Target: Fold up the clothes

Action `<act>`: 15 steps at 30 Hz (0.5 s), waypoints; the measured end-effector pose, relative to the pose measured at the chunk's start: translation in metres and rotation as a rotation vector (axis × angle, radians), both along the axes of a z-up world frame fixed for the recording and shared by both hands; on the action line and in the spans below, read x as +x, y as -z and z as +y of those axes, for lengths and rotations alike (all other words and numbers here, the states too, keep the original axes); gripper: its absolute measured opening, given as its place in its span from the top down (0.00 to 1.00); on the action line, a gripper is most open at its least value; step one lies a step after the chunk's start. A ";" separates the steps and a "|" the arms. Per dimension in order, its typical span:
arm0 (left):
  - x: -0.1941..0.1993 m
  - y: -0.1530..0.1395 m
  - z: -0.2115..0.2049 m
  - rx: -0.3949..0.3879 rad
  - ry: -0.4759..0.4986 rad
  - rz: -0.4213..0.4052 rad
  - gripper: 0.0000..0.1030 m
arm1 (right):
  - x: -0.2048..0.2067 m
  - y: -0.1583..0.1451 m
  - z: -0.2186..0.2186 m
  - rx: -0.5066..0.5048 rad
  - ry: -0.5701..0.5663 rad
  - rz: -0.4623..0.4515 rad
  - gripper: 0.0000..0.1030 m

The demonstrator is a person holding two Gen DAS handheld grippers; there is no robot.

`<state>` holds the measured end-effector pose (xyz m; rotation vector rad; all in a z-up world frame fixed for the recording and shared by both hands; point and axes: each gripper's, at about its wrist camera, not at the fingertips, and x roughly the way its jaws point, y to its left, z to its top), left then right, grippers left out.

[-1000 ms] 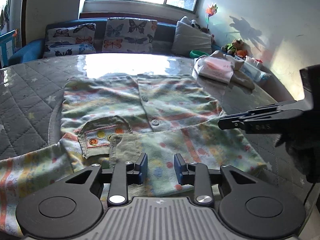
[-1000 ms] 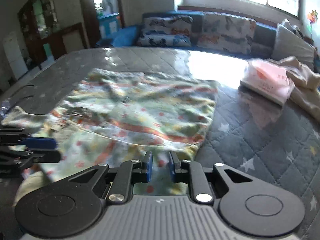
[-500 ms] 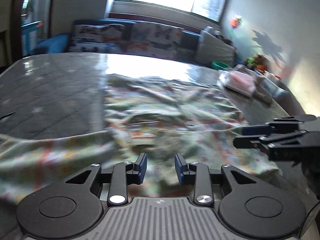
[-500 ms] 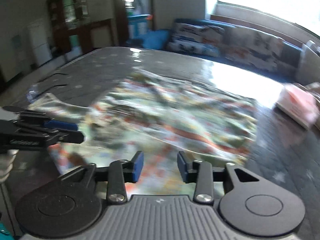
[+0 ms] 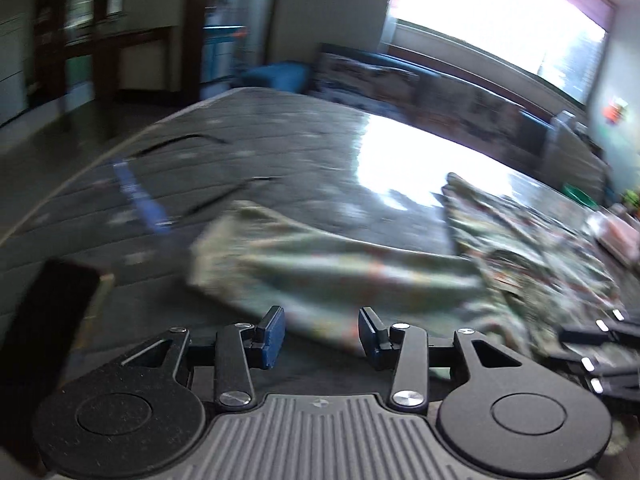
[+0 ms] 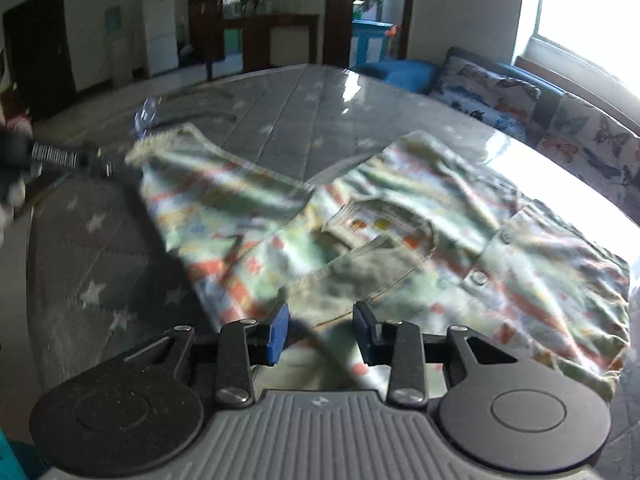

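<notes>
A pale green child's shirt point(image 6: 420, 236) with red and orange print, buttons and a chest pocket lies spread on a grey quilted surface point(image 6: 288, 108). Its left sleeve point(image 5: 320, 264) stretches out to the left. My left gripper point(image 5: 320, 334) is open and empty, low over the sleeve's near edge; it also shows blurred at the left of the right wrist view point(image 6: 68, 158), near the sleeve's cuff. My right gripper point(image 6: 320, 330) is open and empty over the shirt's lower hem; its fingers show in the left wrist view point(image 5: 596, 344) at the right edge.
A dark flat object point(image 5: 44, 320) sits at the near left edge of the surface. A blue sofa with butterfly cushions point(image 6: 520, 100) runs along the far side under a bright window. A small clear wrapper point(image 6: 146, 116) lies on the quilt beyond the cuff.
Both grippers have swung to the left and opened wider. The right gripper, nearly closed a second ago, now stands open. The left view now faces the outstretched sleeve instead of the shirt front.
</notes>
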<state>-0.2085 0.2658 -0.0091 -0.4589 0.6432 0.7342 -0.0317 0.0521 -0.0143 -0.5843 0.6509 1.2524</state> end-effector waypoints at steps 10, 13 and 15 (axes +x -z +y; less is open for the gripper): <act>-0.014 0.011 0.040 -0.028 -0.220 0.002 0.55 | 0.002 -0.019 -0.016 0.047 0.009 -0.010 0.66; -0.015 0.012 0.049 -0.041 -0.263 -0.016 0.56 | 0.003 -0.023 -0.018 0.055 0.014 -0.007 0.66; -0.014 0.012 0.053 -0.039 -0.279 -0.023 0.56 | 0.003 -0.024 -0.020 0.060 0.018 -0.005 0.66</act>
